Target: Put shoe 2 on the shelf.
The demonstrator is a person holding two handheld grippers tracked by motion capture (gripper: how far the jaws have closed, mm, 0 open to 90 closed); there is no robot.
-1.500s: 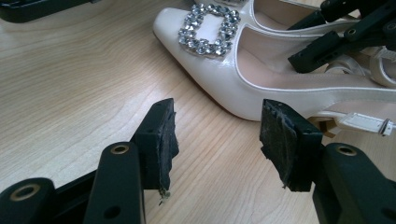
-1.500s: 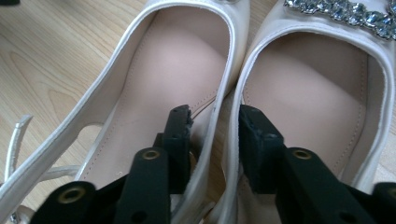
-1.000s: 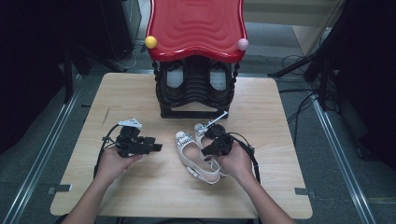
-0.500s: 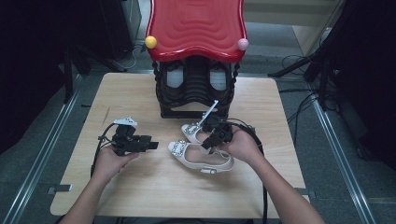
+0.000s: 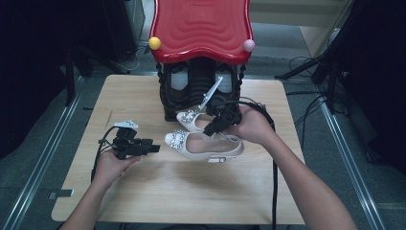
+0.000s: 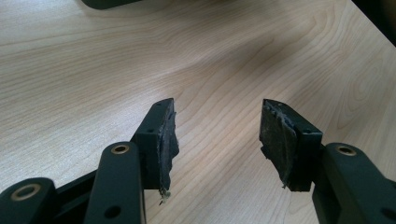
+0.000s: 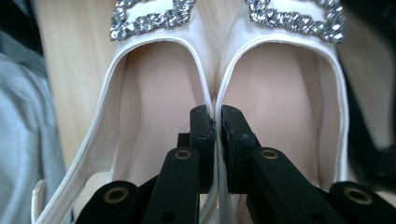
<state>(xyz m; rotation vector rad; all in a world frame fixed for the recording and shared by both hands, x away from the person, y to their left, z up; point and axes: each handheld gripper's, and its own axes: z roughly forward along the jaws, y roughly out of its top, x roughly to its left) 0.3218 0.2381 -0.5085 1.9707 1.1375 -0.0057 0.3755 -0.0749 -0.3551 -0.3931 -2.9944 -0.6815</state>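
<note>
Two white flat shoes with rhinestone buckles hang side by side above the wooden table [image 5: 139, 96], toes to the left. My right gripper [image 5: 214, 128] is shut on their two inner edges, pinched together. In the right gripper view its jaws [image 7: 217, 116] clamp the rims between the left shoe [image 7: 154, 88] and the right shoe [image 7: 280, 88]. From above, the near shoe [image 5: 201, 146] and the far shoe [image 5: 190, 120] hang just in front of the rack. My left gripper [image 5: 152, 146] rests low at the table's left, open, with nothing between its pads [image 6: 217, 135].
A black rack [image 5: 198, 88] with a wavy red top [image 5: 201, 24] stands at the back middle of the table, a yellow ball [image 5: 154, 43] and a pink ball [image 5: 249, 45] at its corners. Black cables trail from both grippers. Bare wood [image 6: 93, 70] lies under the left gripper.
The right hand has lifted the pair of shoes off the table and carried them up towards the rack. The left hand has stayed where it was.
</note>
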